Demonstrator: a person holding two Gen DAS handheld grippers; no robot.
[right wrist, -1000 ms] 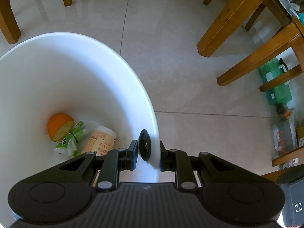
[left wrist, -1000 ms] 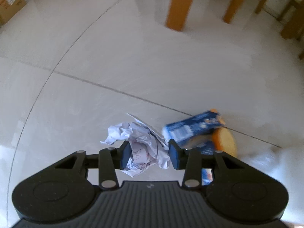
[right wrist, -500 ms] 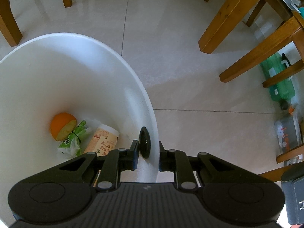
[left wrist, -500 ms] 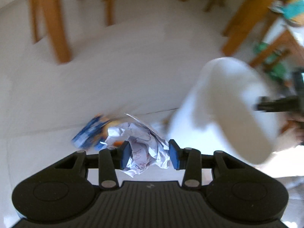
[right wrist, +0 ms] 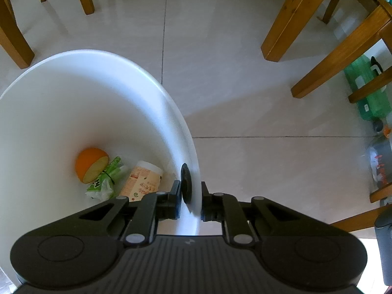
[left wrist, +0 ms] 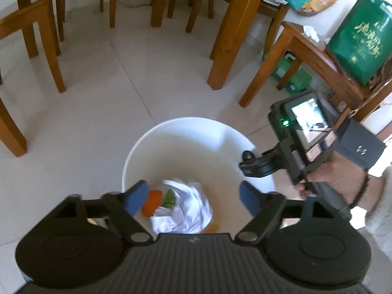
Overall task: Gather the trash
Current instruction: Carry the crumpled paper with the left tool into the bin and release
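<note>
My left claw (left wrist: 193, 197) is spreading over the white bin (left wrist: 171, 132) with the crumpled paper (left wrist: 186, 210) loose below it, so my worry is the right claw (right wrist: 191, 197), pinching the bin's rim, slipping and tipping it toward the table leg (right wrist: 286, 19) just ahead.

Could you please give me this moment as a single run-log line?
left gripper: jaws opening, crumpled paper released over white bin | right gripper: shut on bin rim | inside: orange half, cup
</note>
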